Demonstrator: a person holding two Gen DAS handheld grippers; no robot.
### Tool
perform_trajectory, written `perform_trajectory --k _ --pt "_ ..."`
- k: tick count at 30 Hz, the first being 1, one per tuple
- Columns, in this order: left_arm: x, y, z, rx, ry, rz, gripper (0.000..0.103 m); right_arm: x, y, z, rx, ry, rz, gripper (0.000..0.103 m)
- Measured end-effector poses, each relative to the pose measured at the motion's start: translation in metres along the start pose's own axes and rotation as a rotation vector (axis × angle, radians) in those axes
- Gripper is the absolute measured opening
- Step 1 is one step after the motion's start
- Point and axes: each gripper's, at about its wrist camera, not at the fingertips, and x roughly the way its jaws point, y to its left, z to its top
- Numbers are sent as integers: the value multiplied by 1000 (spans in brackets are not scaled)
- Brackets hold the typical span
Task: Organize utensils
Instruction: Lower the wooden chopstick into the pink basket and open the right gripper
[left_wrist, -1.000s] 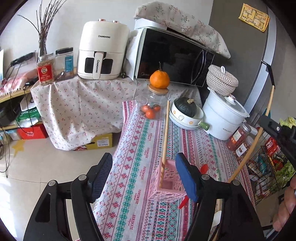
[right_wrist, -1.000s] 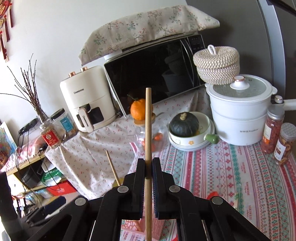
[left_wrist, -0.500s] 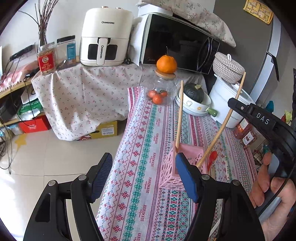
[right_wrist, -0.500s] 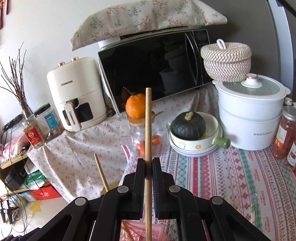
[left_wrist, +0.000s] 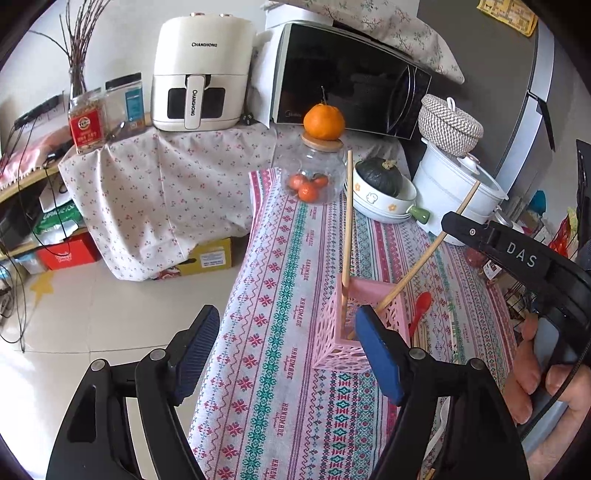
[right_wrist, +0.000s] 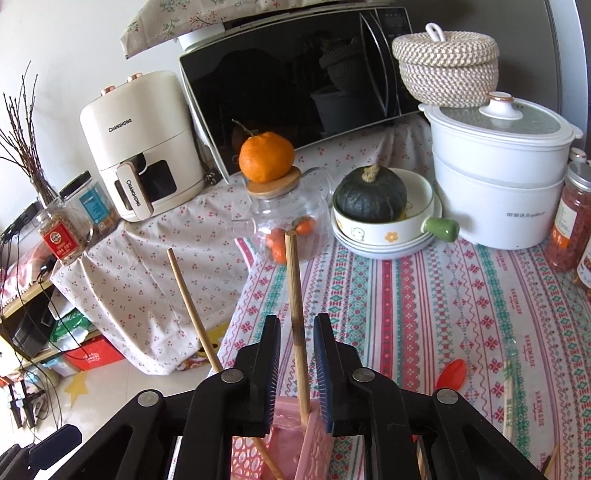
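A pink openwork holder stands on the patterned tablecloth. Two wooden chopsticks stand in it: one upright, one leaning right. My left gripper is open and empty, its right finger next to the holder. My right gripper is just above the holder. Its jaws stand apart, with the second chopstick loose between them and its lower end in the holder. The first chopstick leans to the left. A red spoon lies to the right of the holder.
More chopsticks lie on the cloth at the right. Behind stand a glass jar with an orange on top, a bowl with a squash, a white pot, a microwave and an air fryer. The table's left edge drops to the floor.
My right gripper came down over the holder, set the second chopstick in it and opened its jaws. The left gripper stayed open next to the holder.
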Motion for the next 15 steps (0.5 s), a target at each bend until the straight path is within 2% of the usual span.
perform_trajectory --k 2,6,7,8,15 --pt "-2 -2 0 4 -1 -4 82 -13 -3 2 -17 -3 1 34" --pt "-4 -9 -4 9 12 -28 84 -39 -15 0 -34 0 -15 45" --pt "-4 -12 -5 11 19 -38 84 -46 -20 -1 -33 4 -23 51" --pt "-5 -15 -7 15 26 -48 84 -51 -25 -3 -32 10 -30 56" --pt "-3 -47 -24 87 94 -113 85 -78 -67 -33 -21 87 -75 75"
